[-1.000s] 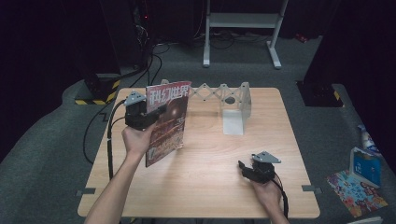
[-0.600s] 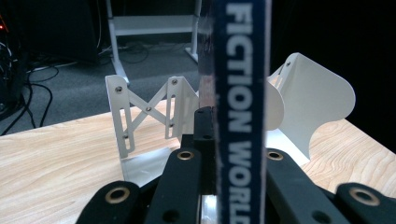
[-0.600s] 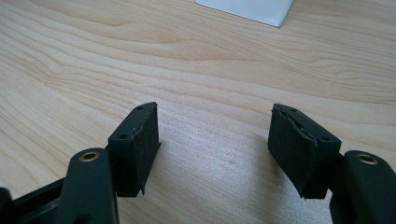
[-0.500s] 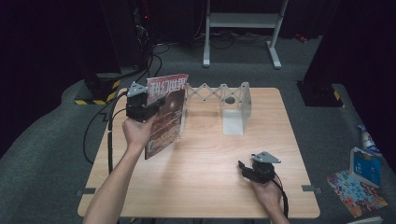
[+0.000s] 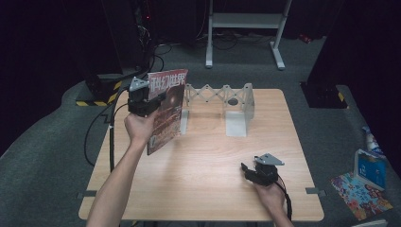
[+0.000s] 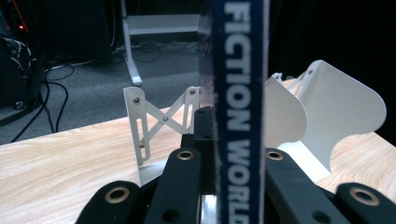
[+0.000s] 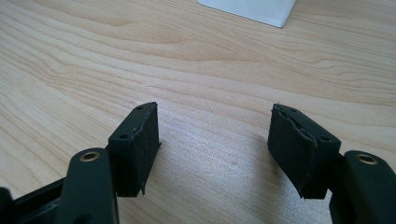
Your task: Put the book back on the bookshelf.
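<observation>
On the spine of the magazine (image 6: 238, 112), white letters on blue can be read as "FICTION WORLD". Large white Chinese characters are printed across the top of its red cover, seen from above.

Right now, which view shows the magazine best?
The high view: the magazine shows its whole front cover, held upright by the left gripper beside the white expanding rack. The left gripper view catches just its blue spine clamped between the jaws. The right gripper view looks at bare table.
</observation>
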Demonstrator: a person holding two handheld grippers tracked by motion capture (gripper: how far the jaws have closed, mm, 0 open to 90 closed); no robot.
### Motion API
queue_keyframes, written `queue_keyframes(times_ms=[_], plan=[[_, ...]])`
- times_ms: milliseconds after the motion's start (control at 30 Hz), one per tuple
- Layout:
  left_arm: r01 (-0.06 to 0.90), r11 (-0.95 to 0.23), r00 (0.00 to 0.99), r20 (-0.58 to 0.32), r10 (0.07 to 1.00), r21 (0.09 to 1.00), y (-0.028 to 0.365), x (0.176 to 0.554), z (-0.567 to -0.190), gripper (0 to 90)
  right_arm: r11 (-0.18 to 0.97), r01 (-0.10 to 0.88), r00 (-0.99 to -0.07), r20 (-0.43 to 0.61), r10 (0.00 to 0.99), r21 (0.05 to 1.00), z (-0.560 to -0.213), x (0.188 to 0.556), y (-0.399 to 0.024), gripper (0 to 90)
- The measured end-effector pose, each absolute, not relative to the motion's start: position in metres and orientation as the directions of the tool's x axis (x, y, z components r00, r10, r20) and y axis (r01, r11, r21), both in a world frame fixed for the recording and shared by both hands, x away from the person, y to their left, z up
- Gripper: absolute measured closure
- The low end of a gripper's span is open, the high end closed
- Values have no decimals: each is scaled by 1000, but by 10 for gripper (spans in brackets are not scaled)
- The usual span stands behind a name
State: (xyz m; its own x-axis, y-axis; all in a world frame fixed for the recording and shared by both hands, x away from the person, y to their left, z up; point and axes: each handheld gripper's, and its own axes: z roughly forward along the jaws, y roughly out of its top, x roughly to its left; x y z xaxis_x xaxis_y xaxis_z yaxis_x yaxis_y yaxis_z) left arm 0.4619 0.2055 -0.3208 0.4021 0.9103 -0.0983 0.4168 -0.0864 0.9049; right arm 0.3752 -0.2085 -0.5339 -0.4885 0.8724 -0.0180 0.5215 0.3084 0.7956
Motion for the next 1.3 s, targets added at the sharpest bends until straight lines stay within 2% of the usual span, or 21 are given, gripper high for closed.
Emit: queue_keyframes(times_ms=[867, 1300], plan=[[387, -109, 371, -47, 928, 915, 186, 482, -340, 839, 314, 518, -496, -19, 868, 796, -534, 375, -208, 338], [356, -64, 358, -72, 931, 932, 184, 490, -359, 839, 310, 520, -494, -16, 869, 796, -534, 374, -208, 337]])
